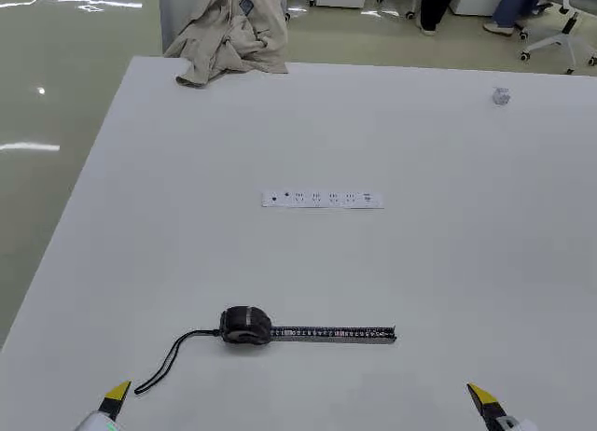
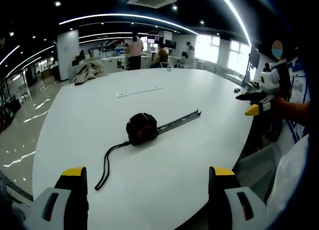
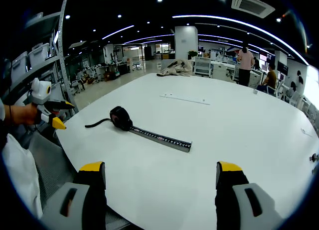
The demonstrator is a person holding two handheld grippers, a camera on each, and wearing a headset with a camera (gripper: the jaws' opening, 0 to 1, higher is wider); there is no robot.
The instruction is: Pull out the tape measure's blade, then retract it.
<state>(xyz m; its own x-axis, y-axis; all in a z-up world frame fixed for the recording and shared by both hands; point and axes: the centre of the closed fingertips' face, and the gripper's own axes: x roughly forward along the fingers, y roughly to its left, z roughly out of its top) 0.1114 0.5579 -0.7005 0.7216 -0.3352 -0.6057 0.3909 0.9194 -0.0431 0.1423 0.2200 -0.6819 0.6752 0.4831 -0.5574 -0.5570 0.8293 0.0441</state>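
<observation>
The tape measure (image 1: 246, 326) lies on the worktop (image 1: 373, 132) in front of you, its blade (image 1: 331, 334) out flat. The pull looks done; sliding it back in is left. Your left tongs (image 2: 148, 172) and right tongs (image 3: 161, 166) are wide open, holding nothing.

Mostly below head view's bottom edge: left tongs (image 1: 117, 391), right tongs (image 1: 480, 394); blade (image 1: 331, 334) markings illegible.

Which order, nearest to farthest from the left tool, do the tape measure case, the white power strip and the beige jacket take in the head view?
1. tape measure case: near edge, left of centre.
2. white power strip: middle of the table.
3. beige jacket: far edge, left side.
</observation>
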